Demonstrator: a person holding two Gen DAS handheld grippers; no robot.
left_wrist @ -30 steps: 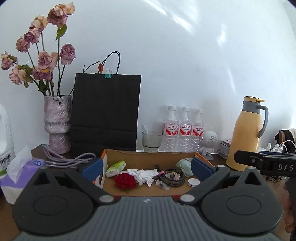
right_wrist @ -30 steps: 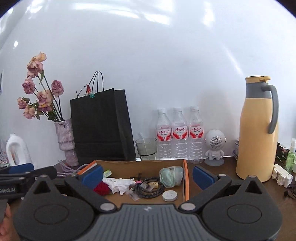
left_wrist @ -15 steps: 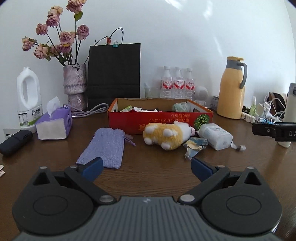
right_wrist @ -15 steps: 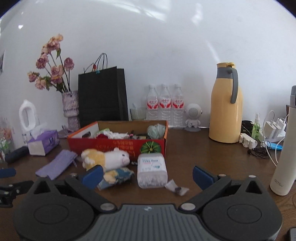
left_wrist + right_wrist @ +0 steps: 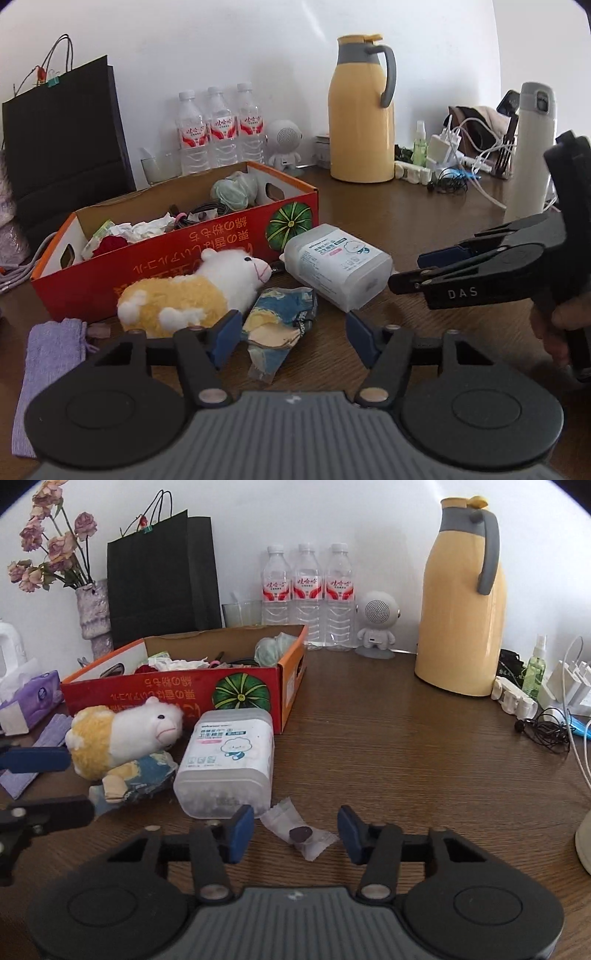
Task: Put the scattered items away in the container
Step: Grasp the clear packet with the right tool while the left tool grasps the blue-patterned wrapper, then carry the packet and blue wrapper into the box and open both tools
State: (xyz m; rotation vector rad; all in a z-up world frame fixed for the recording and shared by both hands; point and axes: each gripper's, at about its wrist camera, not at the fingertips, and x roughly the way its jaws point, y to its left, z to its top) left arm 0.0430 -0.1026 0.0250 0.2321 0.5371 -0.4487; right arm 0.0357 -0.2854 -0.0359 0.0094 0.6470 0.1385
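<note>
A red cardboard box [image 5: 177, 243] [image 5: 147, 696] with a pumpkin picture holds crumpled tissue, a cable and other small items. In front of it lie a yellow-and-white plush toy [image 5: 184, 291] [image 5: 122, 734], a clear plastic tub [image 5: 340, 266] [image 5: 229, 753], a purple pouch [image 5: 48, 354] and a crumpled blue-and-yellow wrapper [image 5: 280, 325]. My left gripper [image 5: 293, 338] [image 5: 44, 786] is closing with the wrapper between its pads, which do not touch it. My right gripper [image 5: 295, 829] [image 5: 421, 267] is closing around a small clear sachet [image 5: 301, 832] with a dark piece inside, pads apart from it.
A yellow thermos jug [image 5: 461, 609], three water bottles [image 5: 306, 590] and a small white speaker figure [image 5: 376, 624] stand at the back. A black paper bag [image 5: 159, 576], a vase of dried roses, a tissue box [image 5: 29, 701], chargers with cables [image 5: 554, 716] and a white flask [image 5: 532, 147] ring the table.
Both grippers dropped from over the box to the tabletop in front of it. Their jaws have narrowed, the left around the wrapper, the right around the sachet.
</note>
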